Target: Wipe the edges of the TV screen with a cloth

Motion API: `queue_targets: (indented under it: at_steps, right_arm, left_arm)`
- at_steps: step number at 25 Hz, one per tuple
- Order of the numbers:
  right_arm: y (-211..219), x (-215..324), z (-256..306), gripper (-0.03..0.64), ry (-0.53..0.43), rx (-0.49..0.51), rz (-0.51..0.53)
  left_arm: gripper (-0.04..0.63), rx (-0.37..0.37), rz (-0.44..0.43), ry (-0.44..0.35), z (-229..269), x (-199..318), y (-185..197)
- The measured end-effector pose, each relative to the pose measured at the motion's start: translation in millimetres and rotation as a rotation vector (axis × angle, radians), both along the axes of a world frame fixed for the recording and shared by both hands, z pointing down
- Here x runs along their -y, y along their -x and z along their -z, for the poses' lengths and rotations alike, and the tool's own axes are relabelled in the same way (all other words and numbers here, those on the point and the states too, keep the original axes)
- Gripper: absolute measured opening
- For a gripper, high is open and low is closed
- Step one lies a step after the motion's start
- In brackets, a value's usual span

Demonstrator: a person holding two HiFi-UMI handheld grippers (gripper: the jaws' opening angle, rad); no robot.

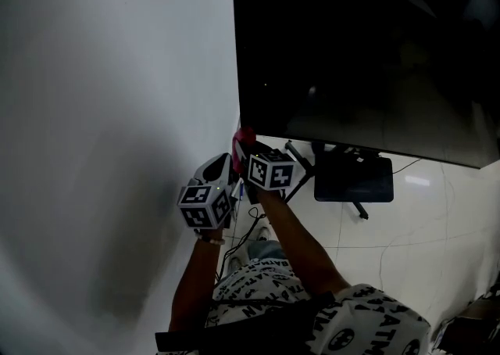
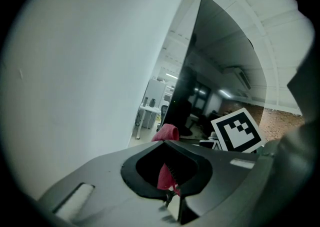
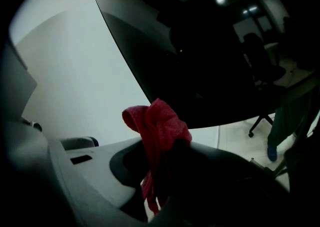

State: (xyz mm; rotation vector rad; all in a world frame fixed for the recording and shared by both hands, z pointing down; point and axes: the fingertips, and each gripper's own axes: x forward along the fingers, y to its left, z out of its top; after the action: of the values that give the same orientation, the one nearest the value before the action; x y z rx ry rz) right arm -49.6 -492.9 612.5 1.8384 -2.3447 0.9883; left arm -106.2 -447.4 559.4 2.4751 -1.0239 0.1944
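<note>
— How do the grippers sit?
— The left gripper (image 1: 226, 166) is just beside the right gripper (image 1: 248, 159), tips close together, both bare forearms stretched forward.
— And the jaws?
— Each pair is closed on the red cloth (image 3: 155, 126), which bunches above the tips.

The cloth (image 1: 244, 138) lies below the TV screen (image 1: 359, 48) (wall (image 1: 117, 111) left).

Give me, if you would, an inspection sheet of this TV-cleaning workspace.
Surface: large black TV screen, dark and reflective, wall-side lower corner at the grippers.
Job's things: crumpled red cloth, bunched at that corner.
Clutter: nothing seen.
Grippers: left gripper and right gripper close together, both shut on the cloth.
Cables: thin dark cable on the floor near the black stand base.
Surroundings: plain white wall on the left; glossy white tiled floor below.
</note>
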Motion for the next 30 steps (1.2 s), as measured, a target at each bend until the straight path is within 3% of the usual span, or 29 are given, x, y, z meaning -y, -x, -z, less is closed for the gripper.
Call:
queue_targets:
  at_steps: [6,18,25,30]
  right_arm:
    - [-15,-2,-1,0.077,0.001,-0.015,-0.042]
    - [-105,-36,18,0.077,0.022,-0.106,-0.252]
    - [-180,-77,11,0.077,0.055,-0.144,-0.341]
    - [-218,-101,9,0.078,0.045,-0.139,-0.334]
  left_arm:
    - [-0.009,-0.001,-0.012,-0.002,6,-7,-1]
    - [-0.009,-0.020,-0.114,-0.002,25,-42,-2]
    - [-0.009,-0.002,-0.207,-0.010,23,-82,-41]
    - [-0.009,0.016,-0.225,-0.032,25,-105,-89]
